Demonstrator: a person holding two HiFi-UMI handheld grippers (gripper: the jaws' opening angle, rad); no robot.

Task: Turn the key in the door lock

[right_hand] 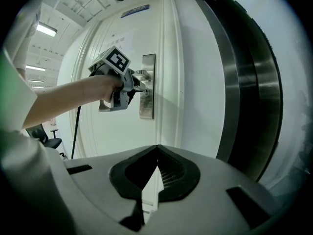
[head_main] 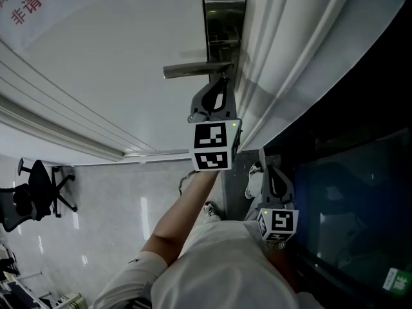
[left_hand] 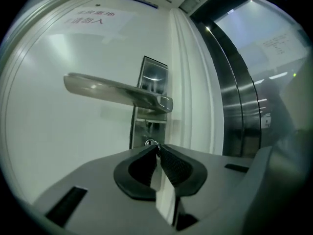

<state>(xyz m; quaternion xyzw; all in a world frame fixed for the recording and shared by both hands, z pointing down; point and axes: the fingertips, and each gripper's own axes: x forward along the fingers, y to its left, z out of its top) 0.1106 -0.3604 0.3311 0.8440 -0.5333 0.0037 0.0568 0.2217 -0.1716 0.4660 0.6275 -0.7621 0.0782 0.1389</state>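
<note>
The left gripper (left_hand: 157, 147) points level at the white door (left_hand: 73, 131). Its dark ribbed pads are drawn together at the tips, pinching the key (left_hand: 150, 143) that sits in the lock plate (left_hand: 154, 77), just below the lever handle (left_hand: 112, 89). In the left gripper view, low in the centre of the frame, only a small shiny bit of the key shows above the pad tips. The pads cover its head and its blade is out of sight in the lock, so its angle cannot be read. In the head view, at upper centre, the gripper body hides the key completely, and its marker cube covers the hand behind it. In the right gripper view, the hand (right_hand: 105, 88) shows at centre left around the left gripper, whose body again blocks the keyhole. The right gripper (right_hand: 156, 147) hangs well back from the door. Its pads meet at the tips with nothing between them, and in the head view it sits at lower right beside a dark glass panel (head_main: 347, 198). The red print (head_main: 29, 2) in the upper left corner of the head view is cut off by the frame edge. An office chair (head_main: 38, 188) stands at the left edge.
</note>
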